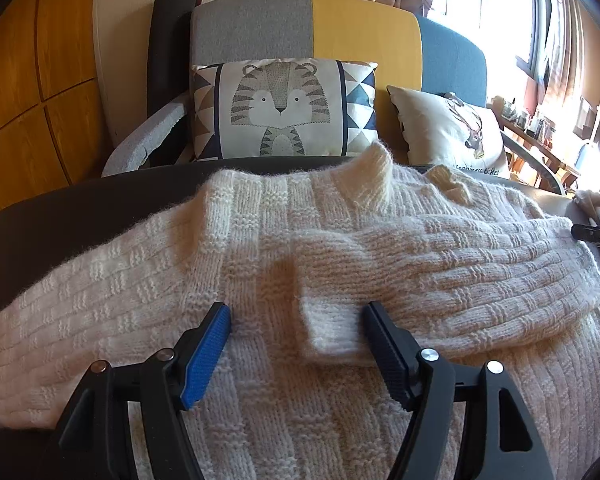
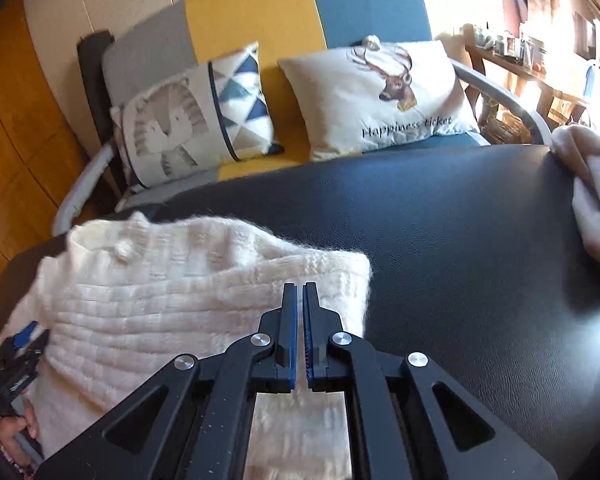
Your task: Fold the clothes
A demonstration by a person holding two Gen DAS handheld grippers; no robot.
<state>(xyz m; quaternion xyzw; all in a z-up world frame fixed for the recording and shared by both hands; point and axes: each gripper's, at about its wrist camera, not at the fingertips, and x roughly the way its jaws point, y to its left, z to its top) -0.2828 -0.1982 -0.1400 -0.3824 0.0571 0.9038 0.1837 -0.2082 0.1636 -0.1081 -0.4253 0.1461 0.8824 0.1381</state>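
A cream knit sweater (image 1: pixel 260 240) lies flat on the black table (image 1: pixel 80 216), its collar toward the sofa. One sleeve (image 1: pixel 439 276) is folded across the body. My left gripper (image 1: pixel 296 312) is open just above the knit, and the sleeve's cuff (image 1: pixel 331 336) lies between its fingers without being pinched. In the right wrist view my right gripper (image 2: pixel 300 286) is shut with nothing between its pads, hovering over the sweater's (image 2: pixel 160 292) folded right edge. The right gripper (image 1: pixel 591 234) also shows at the far right edge of the left wrist view. The left gripper (image 2: pixel 20 344) appears at the far left of the right wrist view.
A second pale garment (image 2: pixel 591 200) is bunched at the table's right edge, with bare black tabletop (image 2: pixel 459 220) between it and the sweater. Behind the table stands a grey, yellow and blue sofa (image 1: pixel 359 28) with a tiger cushion (image 1: pixel 284 108) and a deer cushion (image 2: pixel 379 92).
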